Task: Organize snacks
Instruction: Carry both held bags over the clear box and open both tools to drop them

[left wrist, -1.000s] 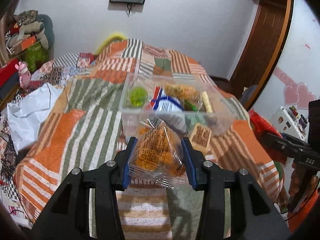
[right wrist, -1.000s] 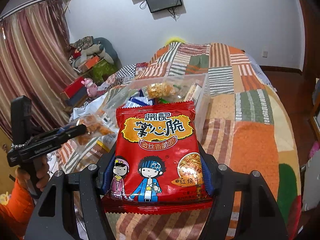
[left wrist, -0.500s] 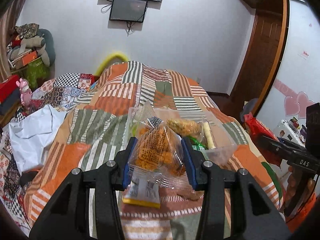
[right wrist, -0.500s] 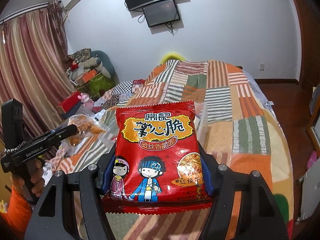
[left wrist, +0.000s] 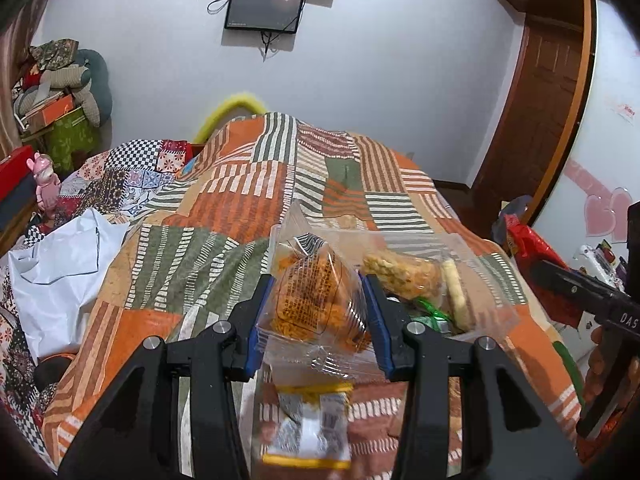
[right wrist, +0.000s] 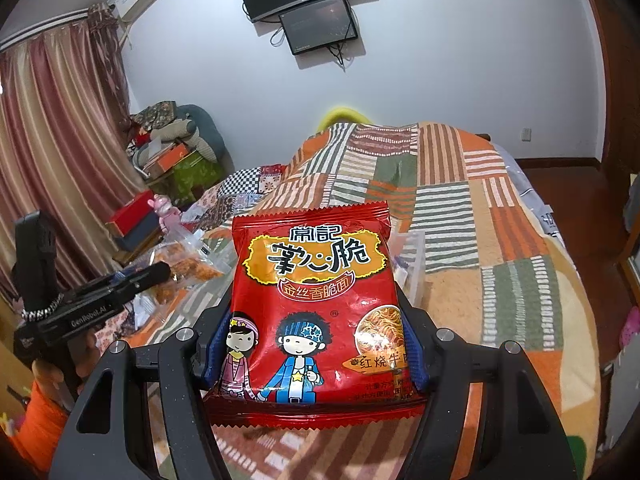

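Note:
My left gripper is shut on a clear bag of orange snacks and holds it above the bed. Behind it a clear plastic box holds several snacks, among them a yellow puffed pack. A yellow-edged packet lies on the blanket below the gripper. My right gripper is shut on a red noodle-snack packet that hides most of the box behind it. The left gripper with its bag shows at the left of the right wrist view.
The bed is covered by an orange, green and white patchwork blanket. A white plastic bag lies at its left edge. Boxes and cushions are piled by the wall. The right gripper's side shows at the right.
Both grippers have lifted and tilted up with their packets still held. The box now sits lower and is partly hidden behind the packets. A yellow-edged packet has come into view below the left gripper.

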